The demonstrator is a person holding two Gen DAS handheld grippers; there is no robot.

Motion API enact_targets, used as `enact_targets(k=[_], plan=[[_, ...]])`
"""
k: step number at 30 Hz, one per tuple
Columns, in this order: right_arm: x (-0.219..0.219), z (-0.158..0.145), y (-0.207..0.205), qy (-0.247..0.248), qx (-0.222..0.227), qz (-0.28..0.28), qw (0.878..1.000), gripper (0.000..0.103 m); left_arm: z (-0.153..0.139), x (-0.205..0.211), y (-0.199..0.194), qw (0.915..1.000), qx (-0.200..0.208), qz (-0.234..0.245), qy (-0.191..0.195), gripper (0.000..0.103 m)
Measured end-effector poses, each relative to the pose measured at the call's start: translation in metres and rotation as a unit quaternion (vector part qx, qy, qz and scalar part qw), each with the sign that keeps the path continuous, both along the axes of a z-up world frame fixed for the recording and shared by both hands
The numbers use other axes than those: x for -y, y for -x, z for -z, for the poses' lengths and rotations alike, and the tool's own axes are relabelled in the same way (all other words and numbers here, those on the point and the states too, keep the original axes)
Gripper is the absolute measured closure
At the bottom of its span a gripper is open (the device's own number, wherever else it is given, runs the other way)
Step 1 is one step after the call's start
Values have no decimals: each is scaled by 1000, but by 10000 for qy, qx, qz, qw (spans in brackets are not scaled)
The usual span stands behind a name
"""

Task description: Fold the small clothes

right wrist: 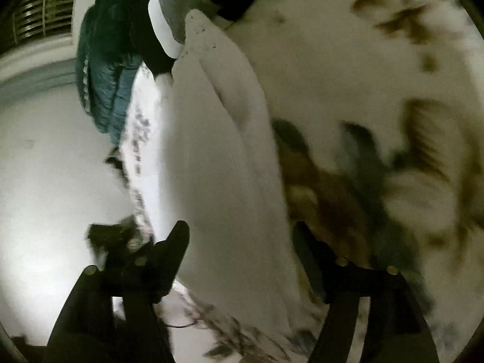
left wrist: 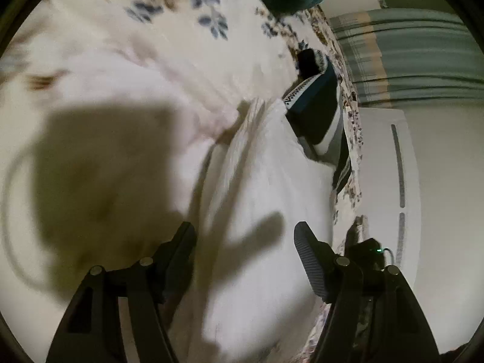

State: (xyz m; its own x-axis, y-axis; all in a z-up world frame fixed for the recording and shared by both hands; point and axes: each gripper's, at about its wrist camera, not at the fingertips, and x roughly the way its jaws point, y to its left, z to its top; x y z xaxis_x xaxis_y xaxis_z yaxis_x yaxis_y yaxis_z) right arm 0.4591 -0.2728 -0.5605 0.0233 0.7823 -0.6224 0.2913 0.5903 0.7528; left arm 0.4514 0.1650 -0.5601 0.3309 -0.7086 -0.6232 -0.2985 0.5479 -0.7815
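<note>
A white garment [left wrist: 266, 187] lies in long folds on a floral bedspread [left wrist: 127, 45]. My left gripper [left wrist: 245, 236] is open just above it, one finger on each side of a fold, holding nothing. In the right wrist view the same white garment [right wrist: 217, 163] runs lengthwise near the bed's edge. My right gripper [right wrist: 242, 236] is open over its near end, fingers spread to either side. Both views are blurred.
A dark blue garment with a white zigzag band [left wrist: 314, 103] lies beyond the white one. A teal quilted jacket [right wrist: 103, 69] and a grey and white item [right wrist: 169, 9] lie at the bed's far end. A white appliance [left wrist: 390, 181] and striped curtain [left wrist: 408, 57] stand beside the bed.
</note>
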Motion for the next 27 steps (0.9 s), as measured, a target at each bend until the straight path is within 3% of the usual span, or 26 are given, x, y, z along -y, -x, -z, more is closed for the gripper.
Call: enact_targets(k=[4, 8, 10, 12, 14, 16, 20, 27], plan=[[-17, 34, -25, -385, -117, -359, 9985, 20, 28, 16, -29, 9992, -169, 308, 174, 37], [-30, 53, -31, -828, -276, -565, 9946, 16, 31, 19, -38, 9993, -123, 304, 173, 37], [-34, 54, -33, -896, -317, -552, 9939, 16, 26, 20, -36, 9994, -28, 331, 46, 59], [-32, 51, -31, -890, -225, -526, 9944, 22, 16, 20, -31, 9995, 76, 309, -55, 66], [-42, 48, -29, -863, -138, -517, 9948, 49, 10, 21, -28, 9994, 132, 265, -160, 70], [-31, 41, -25, -875, -96, -350, 9955, 59, 4, 21, -26, 9995, 160, 208, -164, 72], [-40, 21, -29, -576, 55, -205, 9981, 65, -19, 25, -24, 9987, 278, 226, -350, 73], [-34, -35, -39, -408, 407, -149, 9982, 66, -76, 38, -43, 9950, 588, 450, -669, 73]])
